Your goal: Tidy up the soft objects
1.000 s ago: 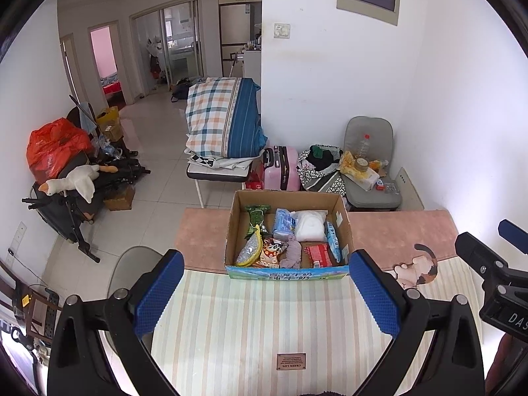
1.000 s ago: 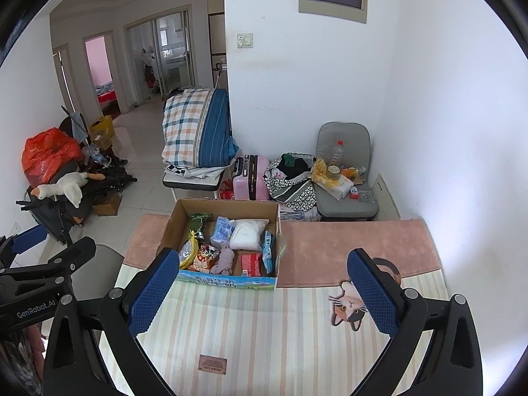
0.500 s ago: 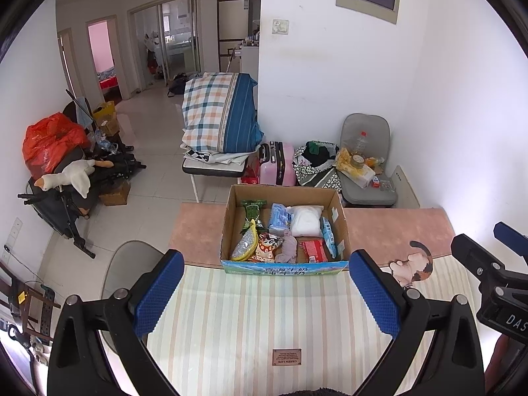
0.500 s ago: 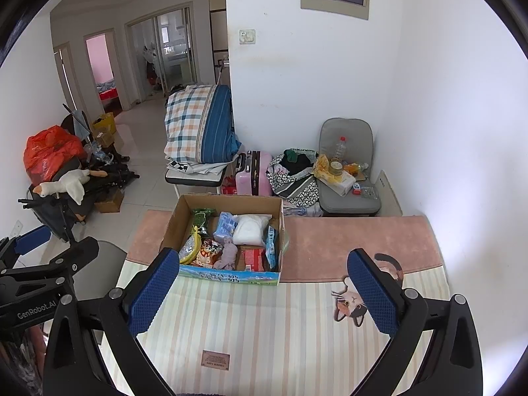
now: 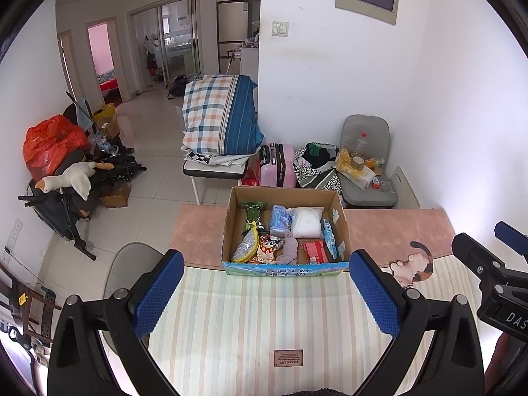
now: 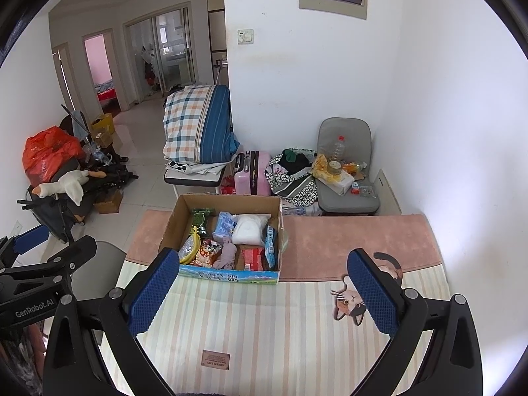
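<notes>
A white-walled room corner holds a table covered by a striped cloth (image 5: 250, 313) in front and a pink cloth (image 6: 356, 241) behind it, the pink one running to the table's far edge. The landmark is an open cardboard box (image 5: 285, 267) that sits across the seam between the two cloths, its printed front wall on the stripes. Inside the box lie soft items: a white padded pack (image 5: 307, 222) toward the back, a grey cloth bundle (image 5: 287, 252) near the front and snack packets (image 5: 268, 247) beside it. To the right of the box a cat-shaped mat (image 6: 350, 303) lies on the stripes, well apart from it. In front of the box the striped cloth is bare except for a small label (image 5: 288, 357). The left gripper (image 5: 265, 293) hovers in front of the box, fingers spread wide and holding nothing. The right gripper (image 6: 264, 292) hovers in front and right of the box, likewise spread and empty, its right finger over the cat-shaped mat.
</notes>
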A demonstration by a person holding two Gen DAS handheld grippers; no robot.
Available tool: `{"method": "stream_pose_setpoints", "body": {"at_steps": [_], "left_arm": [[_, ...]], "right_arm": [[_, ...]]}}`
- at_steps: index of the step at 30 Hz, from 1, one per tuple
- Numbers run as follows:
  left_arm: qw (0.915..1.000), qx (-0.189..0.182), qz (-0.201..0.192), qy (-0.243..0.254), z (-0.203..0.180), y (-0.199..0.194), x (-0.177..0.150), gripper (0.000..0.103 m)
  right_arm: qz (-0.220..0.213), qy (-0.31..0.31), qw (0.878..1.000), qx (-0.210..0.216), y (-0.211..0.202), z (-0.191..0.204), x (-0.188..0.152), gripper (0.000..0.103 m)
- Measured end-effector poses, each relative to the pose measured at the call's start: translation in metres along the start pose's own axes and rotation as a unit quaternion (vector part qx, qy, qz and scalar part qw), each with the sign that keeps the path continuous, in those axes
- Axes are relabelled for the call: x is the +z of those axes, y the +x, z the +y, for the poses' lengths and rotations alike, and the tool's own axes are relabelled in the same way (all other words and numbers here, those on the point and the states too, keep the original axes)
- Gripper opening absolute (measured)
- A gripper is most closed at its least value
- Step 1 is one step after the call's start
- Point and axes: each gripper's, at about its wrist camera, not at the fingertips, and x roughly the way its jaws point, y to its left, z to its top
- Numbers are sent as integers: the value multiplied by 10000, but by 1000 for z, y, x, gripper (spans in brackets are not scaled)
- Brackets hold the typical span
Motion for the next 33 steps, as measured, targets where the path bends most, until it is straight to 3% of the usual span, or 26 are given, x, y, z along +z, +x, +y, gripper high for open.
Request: {"method": "stream_pose_setpoints", "body": {"at_steps": [33], "left_arm": [[9999, -86, 20, 80, 4, 3, 3, 103]], "right_arm": [[61, 22, 10000, -72, 3, -1, 3, 103]]}}
